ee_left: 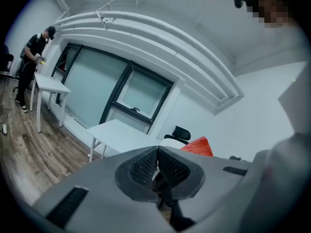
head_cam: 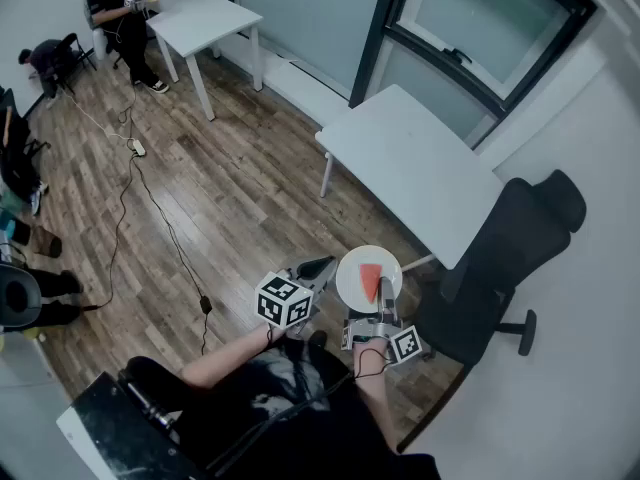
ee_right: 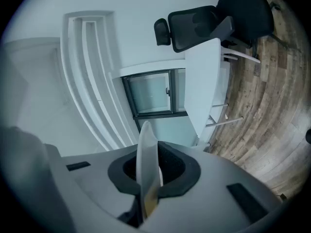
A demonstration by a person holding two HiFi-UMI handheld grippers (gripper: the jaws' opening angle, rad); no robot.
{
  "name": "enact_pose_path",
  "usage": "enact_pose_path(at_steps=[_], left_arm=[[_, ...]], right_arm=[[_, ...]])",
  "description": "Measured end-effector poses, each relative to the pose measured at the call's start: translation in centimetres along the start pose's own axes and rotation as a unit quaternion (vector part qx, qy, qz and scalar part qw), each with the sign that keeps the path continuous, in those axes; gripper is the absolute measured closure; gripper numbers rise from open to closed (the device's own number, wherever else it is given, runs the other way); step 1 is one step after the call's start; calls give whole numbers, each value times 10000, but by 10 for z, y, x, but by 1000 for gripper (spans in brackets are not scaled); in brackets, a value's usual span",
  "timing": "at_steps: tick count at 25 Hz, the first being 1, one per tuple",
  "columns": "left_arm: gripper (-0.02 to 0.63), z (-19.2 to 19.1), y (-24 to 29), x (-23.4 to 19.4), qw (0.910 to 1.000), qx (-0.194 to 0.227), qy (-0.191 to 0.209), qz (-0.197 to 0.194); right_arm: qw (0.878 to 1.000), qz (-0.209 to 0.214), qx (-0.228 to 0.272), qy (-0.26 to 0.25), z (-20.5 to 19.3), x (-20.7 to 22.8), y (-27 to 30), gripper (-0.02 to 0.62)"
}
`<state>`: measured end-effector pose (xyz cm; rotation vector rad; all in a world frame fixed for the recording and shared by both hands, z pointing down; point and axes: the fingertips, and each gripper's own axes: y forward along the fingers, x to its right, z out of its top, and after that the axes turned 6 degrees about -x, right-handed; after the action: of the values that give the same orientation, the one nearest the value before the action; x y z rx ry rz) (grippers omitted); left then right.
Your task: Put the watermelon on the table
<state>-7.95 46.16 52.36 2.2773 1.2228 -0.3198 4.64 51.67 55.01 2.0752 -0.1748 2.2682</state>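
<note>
A red watermelon slice [head_cam: 371,282] lies on a small white plate [head_cam: 354,268], held in the air over the wooden floor. My right gripper [head_cam: 386,302] is shut on the plate's near rim. In the right gripper view the plate [ee_right: 146,144] stands edge-on between the closed jaws of the right gripper [ee_right: 148,168]. My left gripper [head_cam: 322,266] is shut and holds nothing, just left of the plate. In the left gripper view, the left gripper [ee_left: 157,155] has its pads together, and the watermelon [ee_left: 198,147] shows beyond them. The white table [head_cam: 410,168] stands ahead, its top bare.
A black office chair [head_cam: 510,253] stands to the right of the table. A second white table [head_cam: 205,18] with a person [head_cam: 118,8] beside it is at the far left. A cable [head_cam: 150,203] runs across the wooden floor. Windows line the wall behind the tables.
</note>
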Motion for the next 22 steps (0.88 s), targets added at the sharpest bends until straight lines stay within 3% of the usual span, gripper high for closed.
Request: enact_pose_path(at_steps=[13,18,22], left_arm=[[601,14,-29,-47,9998,137,-138,69],[601,-1,-33,-69,9992,-3,-406,51],[601,-11,-33,-98,9968,-53,-777,202]], right_arm=[[9995,78,-287,-141,-44,1,38,569],[9987,59,-496,-121,-64,10,45,570],[9979,-257,-591,23,-66,33,63,569]])
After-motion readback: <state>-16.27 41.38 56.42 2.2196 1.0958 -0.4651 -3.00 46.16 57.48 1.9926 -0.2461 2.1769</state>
